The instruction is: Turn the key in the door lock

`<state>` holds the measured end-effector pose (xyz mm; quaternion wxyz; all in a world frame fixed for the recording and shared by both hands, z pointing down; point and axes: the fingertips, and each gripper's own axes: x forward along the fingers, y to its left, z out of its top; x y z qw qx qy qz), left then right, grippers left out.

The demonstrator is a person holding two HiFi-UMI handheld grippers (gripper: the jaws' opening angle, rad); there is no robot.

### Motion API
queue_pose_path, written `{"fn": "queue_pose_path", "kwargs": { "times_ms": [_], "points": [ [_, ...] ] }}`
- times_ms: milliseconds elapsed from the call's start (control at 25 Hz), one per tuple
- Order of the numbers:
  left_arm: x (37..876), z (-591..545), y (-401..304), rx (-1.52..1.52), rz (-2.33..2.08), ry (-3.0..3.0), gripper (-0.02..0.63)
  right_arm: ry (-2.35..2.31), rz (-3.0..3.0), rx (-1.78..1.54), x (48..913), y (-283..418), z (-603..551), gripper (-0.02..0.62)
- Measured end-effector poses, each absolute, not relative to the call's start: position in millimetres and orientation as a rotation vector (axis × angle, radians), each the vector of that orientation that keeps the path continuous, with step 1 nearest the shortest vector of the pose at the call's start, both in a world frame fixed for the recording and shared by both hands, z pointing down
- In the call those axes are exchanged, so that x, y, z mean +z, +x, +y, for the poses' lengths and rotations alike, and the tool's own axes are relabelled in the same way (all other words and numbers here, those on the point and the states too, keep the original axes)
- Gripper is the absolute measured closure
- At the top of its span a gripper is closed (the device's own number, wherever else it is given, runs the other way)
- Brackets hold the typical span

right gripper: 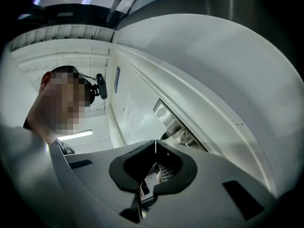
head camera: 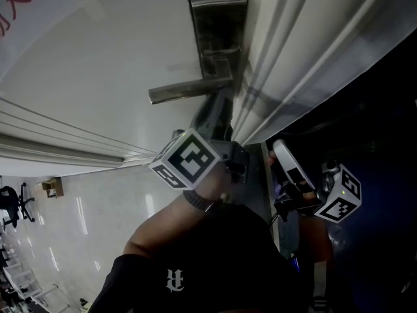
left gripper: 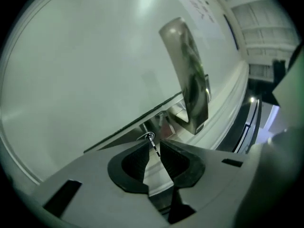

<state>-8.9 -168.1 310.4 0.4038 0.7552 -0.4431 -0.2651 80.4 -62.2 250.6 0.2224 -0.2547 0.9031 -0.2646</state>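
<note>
**Left gripper lined up on the key under the lever**

The left gripper [left gripper: 153, 151] reaches up to the white door [head camera: 98, 57] just below the lever handle [head camera: 189, 90], where the lock plate [head camera: 218, 31] carries the cylinder. It is held there because the key [left gripper: 154, 145] stands out of the lock at that spot. In the left gripper view the key shows edge-on as a thin dark strip between the jaw tips. The jaws are narrowly apart, one on each side of it, with a sliver of light on both sides. I judge the key framed but not yet pinched. Coming at it edge-on puts the pads against the flat faces, which gives purchase for a twist.

The right gripper [right gripper: 155, 148] is pressed together on nothing. It hangs back near the door's edge, well clear of the lock, likely so that it does not crowd the working hand.

Writing: red hand-drawn strokes [head camera: 13, 12] at the top left of the head view, not legible. A small white emblem [head camera: 174, 280] sits on the person's dark garment. Faint print on the door in the left gripper view is too small to read.
</note>
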Motion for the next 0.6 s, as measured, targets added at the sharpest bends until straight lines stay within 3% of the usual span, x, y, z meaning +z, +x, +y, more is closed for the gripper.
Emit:
{"fn": "queue_pose_path", "kwargs": {
  "times_ms": [320, 600],
  "points": [
    [311.2, -169.8, -5.8, -0.717, -1.040, 1.848, 0.575, -0.707, 2.489, -0.736, 251.3, 83.9, -63.6, 0.578],
    [311.9, -169.1, -4.1, -0.389, -1.241, 2.076, 0.572, -0.684, 2.492, -0.733, 250.0, 81.6, -62.2, 0.578]
  ]
}}
